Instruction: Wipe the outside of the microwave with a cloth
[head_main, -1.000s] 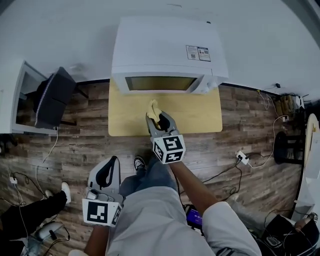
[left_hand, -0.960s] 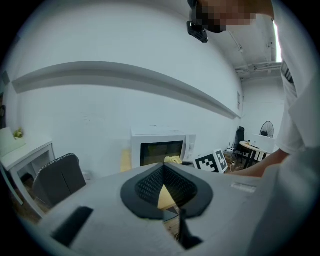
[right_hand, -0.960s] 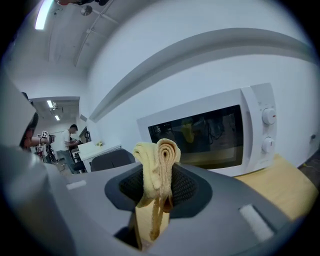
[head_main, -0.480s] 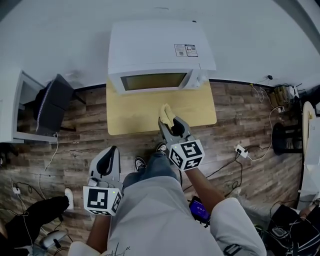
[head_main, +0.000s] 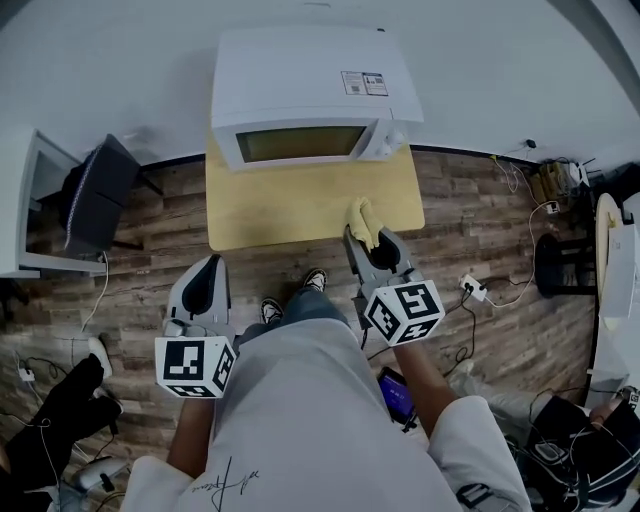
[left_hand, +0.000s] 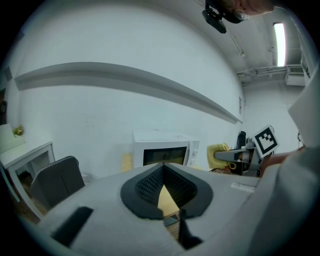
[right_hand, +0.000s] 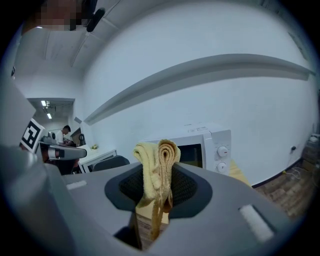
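The white microwave (head_main: 312, 88) stands at the back of a small yellow table (head_main: 290, 205), its door facing me. My right gripper (head_main: 370, 240) hovers over the table's near right edge, shut on a folded yellow cloth (head_main: 361, 219) that sticks up between its fingers. In the right gripper view the cloth (right_hand: 157, 167) hangs in front of the microwave (right_hand: 202, 145), well short of it. My left gripper (head_main: 204, 285) is held low to the left over the floor, shut and holding nothing. In the left gripper view the microwave (left_hand: 165, 150) is far ahead and the cloth (left_hand: 218, 151) shows at the right.
A dark chair (head_main: 100, 195) and a white desk (head_main: 30, 200) stand to the table's left. Cables and a power strip (head_main: 472, 290) lie on the wood floor at right. A white wall runs behind the microwave. Another person's leg (head_main: 60, 420) is at the lower left.
My right gripper has carried the cloth rightward and back from the microwave's door toward the table's near right edge. The left gripper has lifted slightly forward.
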